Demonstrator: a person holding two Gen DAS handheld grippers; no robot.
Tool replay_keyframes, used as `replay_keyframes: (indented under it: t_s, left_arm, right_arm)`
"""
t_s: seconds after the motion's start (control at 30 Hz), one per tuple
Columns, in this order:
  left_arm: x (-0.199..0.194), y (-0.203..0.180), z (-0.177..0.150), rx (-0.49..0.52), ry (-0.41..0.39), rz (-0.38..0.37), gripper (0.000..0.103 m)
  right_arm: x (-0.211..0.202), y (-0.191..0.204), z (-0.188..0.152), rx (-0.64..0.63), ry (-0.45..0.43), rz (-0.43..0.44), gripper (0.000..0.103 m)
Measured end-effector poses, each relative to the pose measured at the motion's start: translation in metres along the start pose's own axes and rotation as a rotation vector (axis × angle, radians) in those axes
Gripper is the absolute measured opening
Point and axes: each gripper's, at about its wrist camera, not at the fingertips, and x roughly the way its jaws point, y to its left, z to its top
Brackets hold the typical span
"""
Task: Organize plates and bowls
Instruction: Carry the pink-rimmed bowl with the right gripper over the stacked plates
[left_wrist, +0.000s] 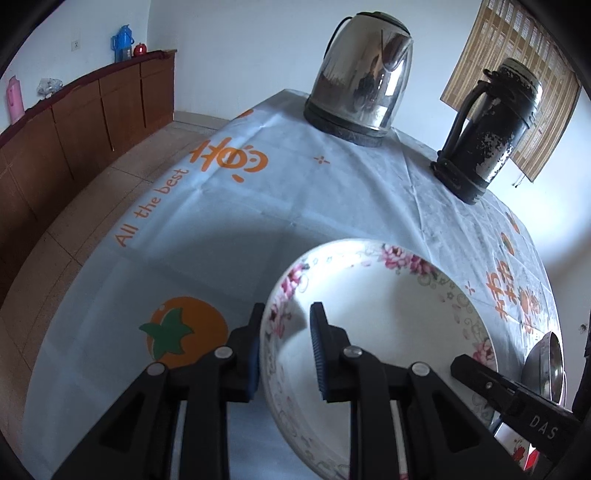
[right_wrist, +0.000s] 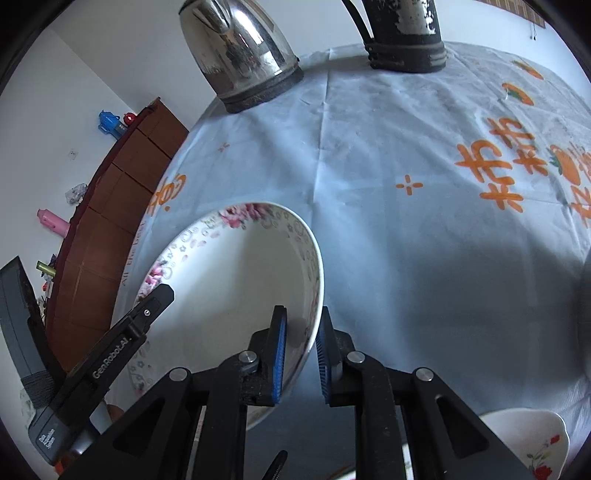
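Note:
A large white bowl with pink flowers on its rim (left_wrist: 388, 332) is held above the pale blue tablecloth (left_wrist: 258, 206). My left gripper (left_wrist: 284, 350) is shut on the bowl's left rim, one finger outside and one inside. My right gripper (right_wrist: 301, 358) is shut on the right rim of the same bowl (right_wrist: 236, 280). The other gripper's body shows in each view: the right one in the left wrist view (left_wrist: 517, 402), the left one in the right wrist view (right_wrist: 110, 354). A smaller white dish with red flowers (right_wrist: 528, 439) lies at the bottom right.
A steel kettle (left_wrist: 362, 74) and a worn black thermos (left_wrist: 487, 129) stand at the far side of the table. A steel bowl (left_wrist: 546, 369) sits at the right edge. A brown cabinet (left_wrist: 74, 122) runs along the left wall.

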Motion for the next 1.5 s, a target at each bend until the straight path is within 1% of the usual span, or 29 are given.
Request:
replay_keyframes:
  t_s: [0.1, 0.2, 0.37, 0.5, 0.57, 0.7, 0.77, 0.87, 0.93, 1.03, 1.2, 1.33, 1.5]
  left_arm:
    - [0.0, 0.002, -0.001, -0.009, 0.008, -0.02, 0.021]
    - [-0.005, 0.0, -0.002, 0.001, -0.005, -0.028, 0.021]
    - [-0.02, -0.012, -0.005, 0.049, -0.046, -0.015, 0.021]
    - [-0.031, -0.021, -0.009, 0.077, -0.064, -0.03, 0.021]
    - [-0.04, -0.025, -0.011, 0.093, -0.08, -0.039, 0.021]
    - [-0.056, -0.042, -0.019, 0.154, -0.116, -0.031, 0.021]
    - [-0.06, -0.05, -0.025, 0.175, -0.12, -0.037, 0.021]
    - [-0.062, -0.06, -0.033, 0.2, -0.114, -0.048, 0.021]
    - [-0.066, -0.065, -0.038, 0.204, -0.112, -0.065, 0.021]
    - [-0.075, -0.072, -0.045, 0.209, -0.122, -0.081, 0.021]
    - [-0.092, -0.087, -0.064, 0.233, -0.16, -0.065, 0.021]
    - [-0.101, -0.096, -0.079, 0.24, -0.153, -0.09, 0.021]
    - [-0.11, -0.109, -0.098, 0.264, -0.145, -0.098, 0.021]
  right_arm:
    - [-0.004, -0.001, -0.003, -0.003, -0.007, -0.003, 0.017]
    - [-0.008, -0.003, -0.009, 0.005, -0.014, 0.005, 0.017]
    - [-0.025, -0.006, -0.016, 0.018, -0.05, 0.018, 0.017]
    - [-0.044, -0.007, -0.021, 0.011, -0.087, 0.005, 0.017]
    - [-0.054, -0.011, -0.026, 0.024, -0.094, 0.015, 0.017]
    - [-0.071, -0.021, -0.039, 0.043, -0.108, 0.032, 0.017]
    - [-0.079, -0.028, -0.046, 0.057, -0.115, 0.038, 0.017]
    - [-0.091, -0.037, -0.054, 0.063, -0.136, 0.023, 0.017]
    - [-0.098, -0.044, -0.06, 0.067, -0.147, 0.016, 0.017]
    - [-0.106, -0.054, -0.072, 0.084, -0.154, 0.029, 0.017]
    - [-0.122, -0.066, -0.093, 0.094, -0.173, 0.046, 0.017]
    - [-0.141, -0.078, -0.109, 0.105, -0.205, 0.047, 0.017]
    - [-0.158, -0.091, -0.129, 0.113, -0.223, 0.032, 0.017]
